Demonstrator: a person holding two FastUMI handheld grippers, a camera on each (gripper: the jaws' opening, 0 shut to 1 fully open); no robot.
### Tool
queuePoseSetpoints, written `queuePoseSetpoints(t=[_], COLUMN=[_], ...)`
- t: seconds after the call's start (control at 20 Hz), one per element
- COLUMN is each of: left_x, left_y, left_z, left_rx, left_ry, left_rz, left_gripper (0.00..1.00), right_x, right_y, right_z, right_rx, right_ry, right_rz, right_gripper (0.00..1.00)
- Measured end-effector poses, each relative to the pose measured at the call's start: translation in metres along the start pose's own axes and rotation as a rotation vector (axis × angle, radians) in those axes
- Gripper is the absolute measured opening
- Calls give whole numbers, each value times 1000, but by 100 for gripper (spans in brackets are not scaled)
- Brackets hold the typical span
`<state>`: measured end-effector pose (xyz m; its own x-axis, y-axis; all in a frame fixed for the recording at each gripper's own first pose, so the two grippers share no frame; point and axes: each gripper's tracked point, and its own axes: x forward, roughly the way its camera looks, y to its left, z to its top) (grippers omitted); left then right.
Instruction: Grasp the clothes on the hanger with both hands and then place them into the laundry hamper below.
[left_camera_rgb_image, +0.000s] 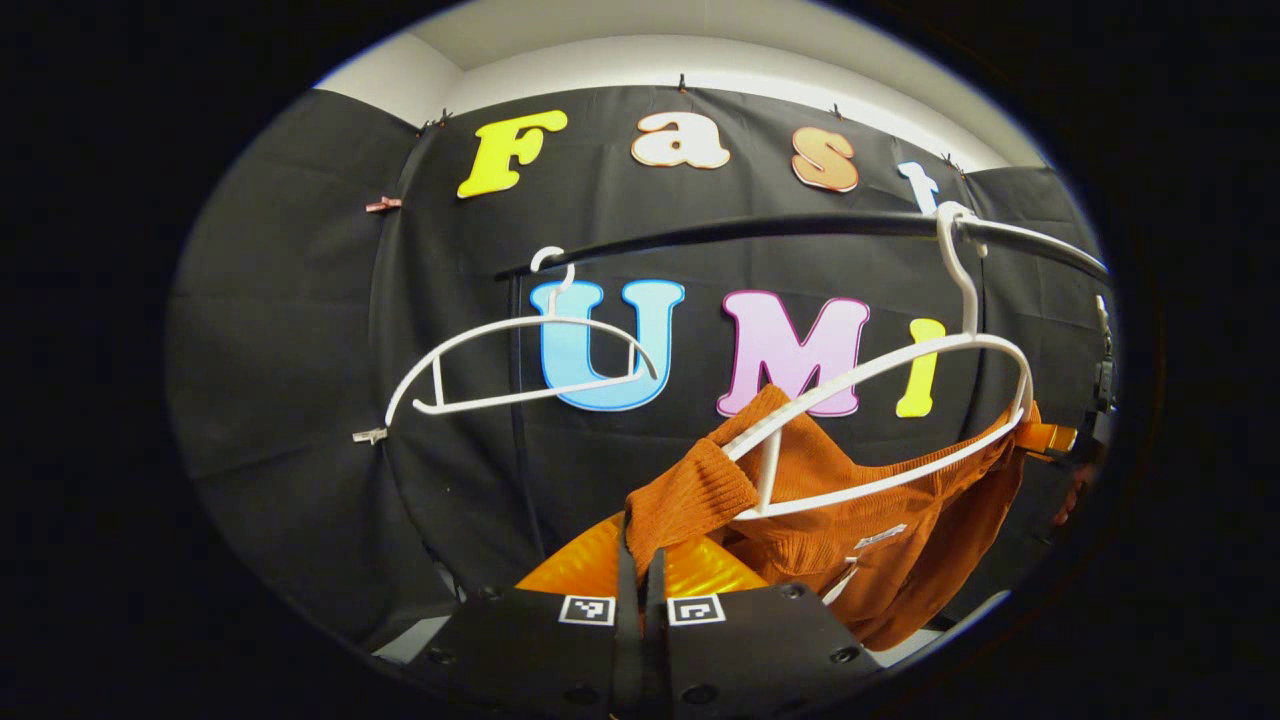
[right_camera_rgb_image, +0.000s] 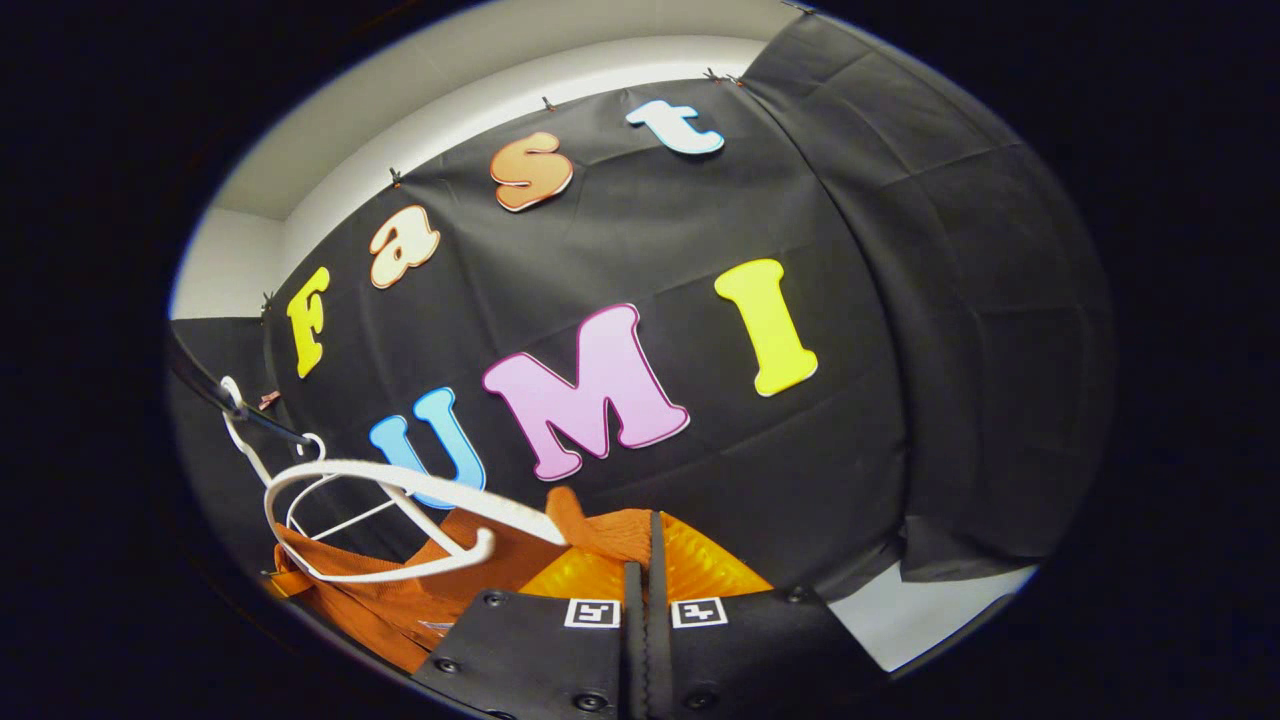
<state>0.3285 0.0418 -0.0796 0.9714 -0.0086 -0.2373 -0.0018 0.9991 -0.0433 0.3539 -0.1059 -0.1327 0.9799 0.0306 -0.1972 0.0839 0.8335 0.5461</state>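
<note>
An orange knit sweater (left_camera_rgb_image: 870, 510) hangs under a white hanger (left_camera_rgb_image: 900, 395) that hooks on the black rail (left_camera_rgb_image: 780, 228). My left gripper (left_camera_rgb_image: 640, 550) is shut on one shoulder of the sweater, which is pulled off that end of the hanger. In the right gripper view my right gripper (right_camera_rgb_image: 645, 550) is shut on the other shoulder of the orange sweater (right_camera_rgb_image: 400, 595), just beyond the free tip of the white hanger (right_camera_rgb_image: 400, 480). Far right in the left gripper view, the right gripper (left_camera_rgb_image: 1058, 438) shows at the sweater's edge.
An empty white hanger (left_camera_rgb_image: 520, 360) hangs farther left on the same rail. The black cloth wall stands close behind. A strip of pale floor (right_camera_rgb_image: 930, 610) shows at the lower right of the right gripper view.
</note>
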Motion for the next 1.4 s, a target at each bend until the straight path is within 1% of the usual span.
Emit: queuePoseSetpoints(t=[0.15, 0.2, 0.4, 0.55, 0.75, 1.0, 1.2, 1.3, 1.4], left_x=[-2, -3, -12, -20, -34, -51, -58, -58, -56], left_y=[16, 19, 24, 8, -28, -78, -108, -118, -125], left_z=[-33, -43, -83, -101, -102, -83, -69, -69, -84], left_rx=[-42, -52, -29, -16, -18, -43, -43, -36, -23], left_ry=[52, 66, 113, 133, 132, 102, 64, 48, 62], left_rz=[19, 17, 11, -30, -103, -211, -277, -301, -316], left_gripper=[5, 5, 5, 5, 5, 5, 5, 5, 5], right_x=[-10, -15, -38, -57, -83, -110, -121, -121, -121], right_y=[-3, 2, 28, 51, 86, 135, 173, 180, 180], right_z=[-33, -41, -68, -83, -105, -126, -118, -121, -138], right_rx=[25, 30, 51, 69, 85, 64, 45, 21, -1], right_ry=[57, 69, 116, 149, 198, 253, 249, 250, 274], right_rz=[9, 27, 109, 170, 243, 334, 399, 420, 423], right_gripper=[4, 4, 4, 4, 4, 4, 4, 4, 4])
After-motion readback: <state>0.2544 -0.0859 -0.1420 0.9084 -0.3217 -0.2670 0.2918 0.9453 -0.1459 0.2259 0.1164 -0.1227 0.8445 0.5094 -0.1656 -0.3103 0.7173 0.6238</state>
